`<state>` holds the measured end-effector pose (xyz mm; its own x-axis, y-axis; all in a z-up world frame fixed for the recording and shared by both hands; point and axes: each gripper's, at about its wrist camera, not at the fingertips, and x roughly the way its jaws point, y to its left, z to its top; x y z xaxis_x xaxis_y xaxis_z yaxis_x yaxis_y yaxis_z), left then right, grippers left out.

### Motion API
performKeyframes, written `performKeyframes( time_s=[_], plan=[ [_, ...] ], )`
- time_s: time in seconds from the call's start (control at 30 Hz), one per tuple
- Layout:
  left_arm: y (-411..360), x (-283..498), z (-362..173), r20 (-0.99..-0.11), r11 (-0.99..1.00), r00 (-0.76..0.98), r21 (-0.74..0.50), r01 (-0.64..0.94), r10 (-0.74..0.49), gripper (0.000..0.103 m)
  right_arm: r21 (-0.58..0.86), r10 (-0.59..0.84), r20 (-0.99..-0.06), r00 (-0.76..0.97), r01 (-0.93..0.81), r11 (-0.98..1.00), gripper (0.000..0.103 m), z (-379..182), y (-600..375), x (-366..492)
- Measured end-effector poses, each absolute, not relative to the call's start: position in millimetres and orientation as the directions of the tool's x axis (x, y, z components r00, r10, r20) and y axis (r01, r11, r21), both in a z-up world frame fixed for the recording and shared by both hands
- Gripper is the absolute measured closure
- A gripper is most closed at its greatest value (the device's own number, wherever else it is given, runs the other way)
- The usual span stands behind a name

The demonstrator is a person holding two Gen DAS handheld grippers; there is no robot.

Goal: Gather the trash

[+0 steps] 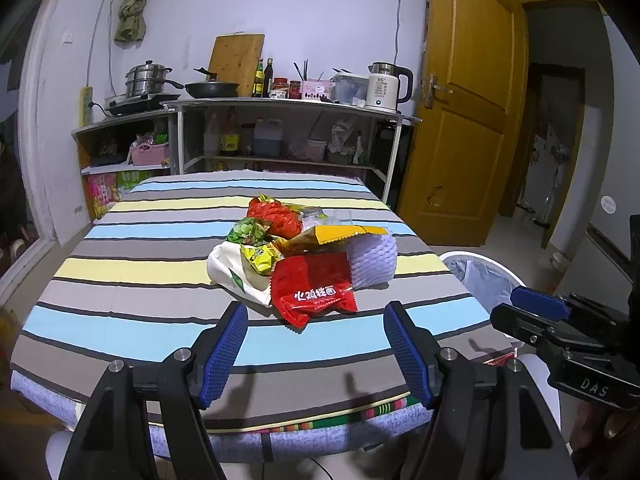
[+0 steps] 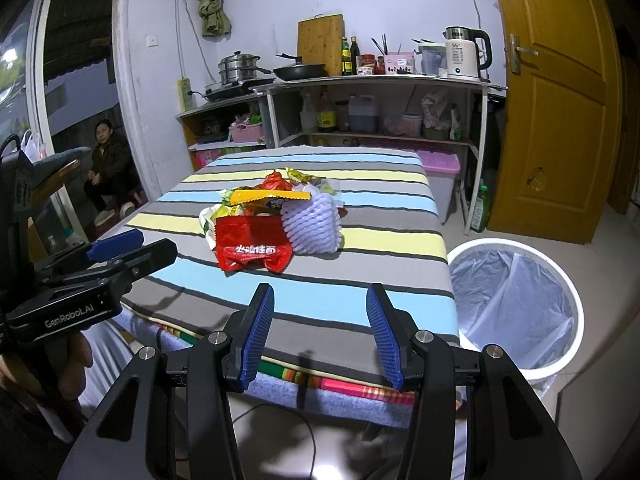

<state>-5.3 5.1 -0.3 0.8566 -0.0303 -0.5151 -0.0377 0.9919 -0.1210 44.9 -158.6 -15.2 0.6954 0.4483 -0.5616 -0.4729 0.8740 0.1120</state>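
A pile of trash lies mid-table on the striped cloth: a red noodle wrapper at the front, a white foam fruit net, a yellow packet, a green-yellow wrapper, a white bag and a red plastic bag. My left gripper is open and empty, just short of the red wrapper. My right gripper is open and empty above the table's near edge. A white bin with a clear liner stands right of the table.
The right gripper shows at the right in the left wrist view; the left gripper shows at the left in the right wrist view. Behind the table stand shelves with pots, bottles and a kettle. A wooden door is at right. A person sits at far left.
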Motion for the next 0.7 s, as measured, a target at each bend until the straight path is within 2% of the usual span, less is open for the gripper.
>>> performKeyframes(
  time_s=[0.7],
  plan=[
    [5.2,-6.4,0.3,-0.51,0.99,0.86,-0.13,-0.048,-0.025,0.033,0.112,0.447,-0.565,0.693,-0.473,0.874,0.054,-17.0,-158.5,44.8]
  ],
)
